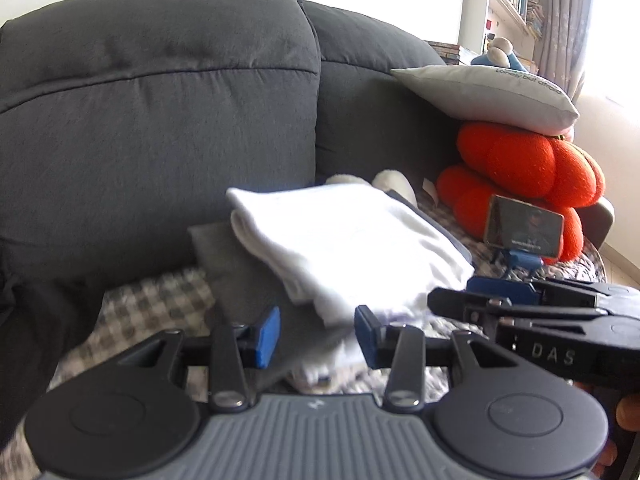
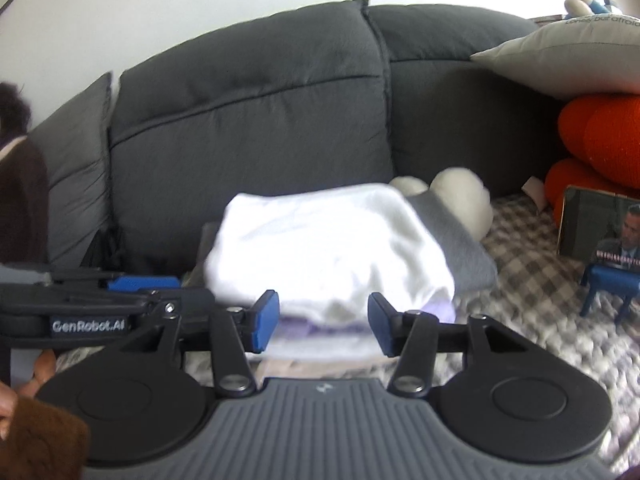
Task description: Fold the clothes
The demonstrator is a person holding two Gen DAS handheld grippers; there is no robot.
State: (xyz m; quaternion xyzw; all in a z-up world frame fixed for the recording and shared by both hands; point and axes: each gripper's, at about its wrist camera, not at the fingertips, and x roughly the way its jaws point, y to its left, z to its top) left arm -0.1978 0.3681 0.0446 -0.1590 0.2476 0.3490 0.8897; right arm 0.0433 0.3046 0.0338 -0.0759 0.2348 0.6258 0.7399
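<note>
The left tool (image 1: 316, 336) stands with jaws apart, nothing clamped; the right tool (image 2: 323, 322) likewise; just ahead of both lies the folded white garment (image 2: 328, 248), atop a grey folded one (image 1: 240, 276), on the sofa's checked blanket (image 2: 532, 280).

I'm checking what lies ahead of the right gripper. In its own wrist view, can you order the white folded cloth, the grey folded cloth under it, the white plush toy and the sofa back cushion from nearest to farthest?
From the right gripper:
1. White folded cloth, straight ahead, on top.
2. Grey folded cloth, underneath, showing at right.
3. White plush toy, behind the pile, right.
4. Sofa back cushion, rearmost.
</note>
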